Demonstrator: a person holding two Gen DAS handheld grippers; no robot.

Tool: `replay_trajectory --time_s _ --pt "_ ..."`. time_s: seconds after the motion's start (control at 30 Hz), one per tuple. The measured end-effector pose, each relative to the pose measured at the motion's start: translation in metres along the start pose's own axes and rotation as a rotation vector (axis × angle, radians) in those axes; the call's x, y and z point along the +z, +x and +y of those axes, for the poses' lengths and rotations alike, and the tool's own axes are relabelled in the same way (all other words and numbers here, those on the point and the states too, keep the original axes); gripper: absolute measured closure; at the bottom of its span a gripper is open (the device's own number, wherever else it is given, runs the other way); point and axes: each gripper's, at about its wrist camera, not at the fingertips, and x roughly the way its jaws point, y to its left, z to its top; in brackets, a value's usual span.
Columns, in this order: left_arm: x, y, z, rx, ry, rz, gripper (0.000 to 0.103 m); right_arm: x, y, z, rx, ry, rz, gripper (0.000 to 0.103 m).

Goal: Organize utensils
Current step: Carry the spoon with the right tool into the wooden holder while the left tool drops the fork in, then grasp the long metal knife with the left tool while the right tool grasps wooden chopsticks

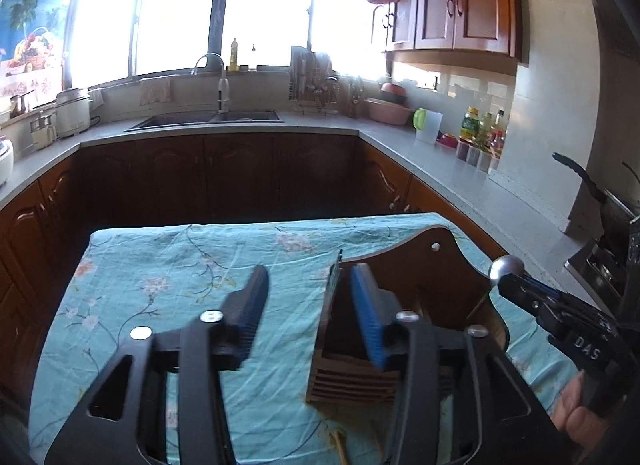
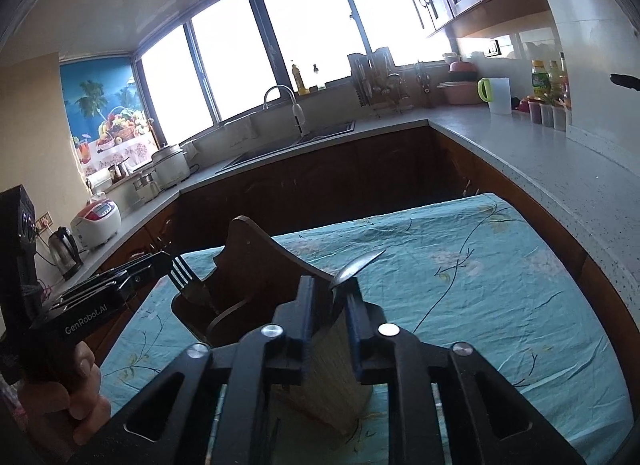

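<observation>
1. where the turquoise floral cloth (image 1: 168, 265) covers the table, a dark wooden utensil holder (image 1: 404, 265) is seen standing on its right half.
2. in the left wrist view the left gripper (image 1: 312, 305) is held with its fingers spread wide apart, one finger over the cloth and the blue-padded finger (image 1: 368, 317) over the holder's slotted front; nothing is gripped.
3. in the right wrist view a fork (image 2: 184, 269) is seen, tines up, standing in the holder's left compartment just beside the left gripper's tip.
4. the right gripper (image 2: 330, 297) is clenched on a spoon (image 2: 356, 263), whose bowl points up and away above the holder.
5. in the left wrist view the spoon's rounded metal bowl (image 1: 507, 267) is shown at the right gripper's tip, near the holder's right edge.
6. whether the spoon is touching the holder cannot quite be told, as the fingers are in the way.
7. a pale wooden handle (image 1: 342, 447) lies on the cloth in front of the holder.
</observation>
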Motion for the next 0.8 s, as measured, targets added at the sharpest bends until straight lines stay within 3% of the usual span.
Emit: replay_trajectory --time_s 0.03,0.17,0.23,0.4,0.6,0.8 --pt "0.0 -0.002 0.003 0.0 -0.01 -0.002 0.052 0.0 -0.003 -0.001 0.0 0.007 -0.006 0.062" --pt "-0.001 -0.016 0.015 0.011 -0.048 0.005 0.039 0.0 -0.017 -0.003 -0.001 0.027 -0.026 0.047" --pt "-0.005 -0.026 0.023 0.032 -0.068 0.005 0.029 -0.001 -0.027 -0.005 0.004 0.046 -0.037 0.032" --pt "-0.027 -0.062 0.044 0.078 -0.13 0.009 0.019 -0.011 -0.06 -0.004 0.017 0.077 -0.089 0.011" --pt "-0.064 -0.097 0.064 0.121 -0.198 0.061 0.017 -0.033 -0.088 0.001 0.027 0.097 -0.088 0.009" --pt "-0.104 -0.118 0.08 0.166 -0.28 0.146 0.017 -0.062 -0.101 0.007 0.004 0.097 -0.033 0.009"
